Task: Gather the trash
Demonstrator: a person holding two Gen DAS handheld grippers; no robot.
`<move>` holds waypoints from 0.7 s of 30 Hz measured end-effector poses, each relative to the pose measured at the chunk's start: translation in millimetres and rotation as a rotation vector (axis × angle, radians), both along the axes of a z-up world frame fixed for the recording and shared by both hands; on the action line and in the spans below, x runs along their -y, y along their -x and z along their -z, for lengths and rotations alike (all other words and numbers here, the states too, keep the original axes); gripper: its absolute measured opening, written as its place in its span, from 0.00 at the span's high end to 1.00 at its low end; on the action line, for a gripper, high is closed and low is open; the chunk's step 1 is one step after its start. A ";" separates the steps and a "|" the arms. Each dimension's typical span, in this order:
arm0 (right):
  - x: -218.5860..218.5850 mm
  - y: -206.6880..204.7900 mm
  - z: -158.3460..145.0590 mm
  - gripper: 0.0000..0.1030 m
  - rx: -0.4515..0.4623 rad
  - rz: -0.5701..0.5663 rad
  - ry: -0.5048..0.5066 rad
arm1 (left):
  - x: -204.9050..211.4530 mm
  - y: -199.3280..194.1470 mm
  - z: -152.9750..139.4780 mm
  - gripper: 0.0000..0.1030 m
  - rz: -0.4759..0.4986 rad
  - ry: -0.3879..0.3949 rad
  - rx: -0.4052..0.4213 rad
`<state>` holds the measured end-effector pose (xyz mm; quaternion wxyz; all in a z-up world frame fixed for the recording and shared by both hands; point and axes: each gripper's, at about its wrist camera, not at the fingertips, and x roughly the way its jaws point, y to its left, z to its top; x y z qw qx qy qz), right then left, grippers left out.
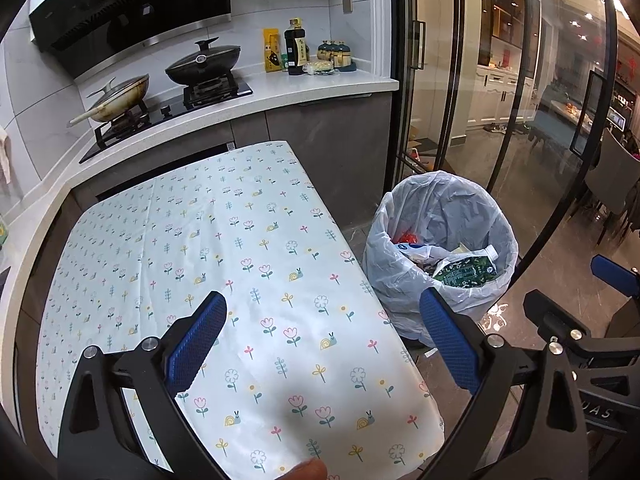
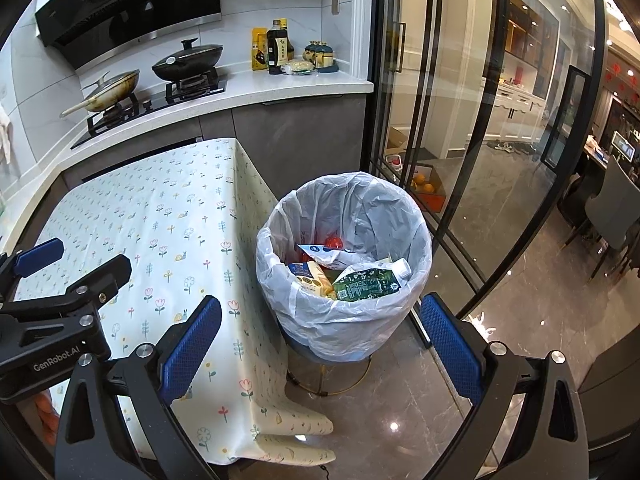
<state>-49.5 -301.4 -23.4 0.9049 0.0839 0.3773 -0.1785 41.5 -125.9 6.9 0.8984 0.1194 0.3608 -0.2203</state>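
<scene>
Glass sliding doors (image 2: pixel 460 140) in black frames close off the right side of the kitchen, with a grey marble floor (image 2: pixel 400 400) running beneath them. White worktop (image 1: pixel 280 88) runs along the back wall and carries a gas hob (image 1: pixel 168 112) with a lidded black wok (image 1: pixel 204 65) and a lidded pale pan (image 1: pixel 120 98), plus a dark sauce bottle (image 1: pixel 296 47) and a yellow packet (image 1: pixel 272 50) near the wall corner.

In front of it stands the table (image 1: pixel 224 264), covered by a pale cloth printed with flowers and snails; the visible cloth carries no items. Just beside the table's right edge, on the floor, stands the trash bin (image 2: pixel 344 332), lined with a translucent white bag (image 2: pixel 360 208) folded over its rim. The collected trash lies inside the bin: a green printed carton (image 2: pixel 368 282) uppermost at the near right, a yellow and blue package (image 2: pixel 310 278) to its left, a white and blue wrapper (image 2: pixel 326 254) behind, and something red (image 2: pixel 334 243) at the back.

Left claw (image 1: pixel 324 344) hovers over the near end of the table, its blue-padded fingers spread wide with nothing between them. Right claw (image 2: pixel 320 344) hangs above the gap between table and bin, likewise spread wide and holding nothing. A fingertip (image 1: pixel 304 472) shows at the bottom edge of the left wrist view.
</scene>
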 end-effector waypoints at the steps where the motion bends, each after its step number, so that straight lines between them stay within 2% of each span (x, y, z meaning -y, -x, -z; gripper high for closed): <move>1: -0.4 -0.4 0.2 0.07 0.000 -0.001 0.004 | -0.8 -0.2 0.7 0.10 -0.005 -0.002 -0.001; 21: 0.2 -4.8 11.9 0.07 -0.024 -0.005 0.005 | -2.0 -3.3 11.5 0.10 -0.036 -0.006 -0.035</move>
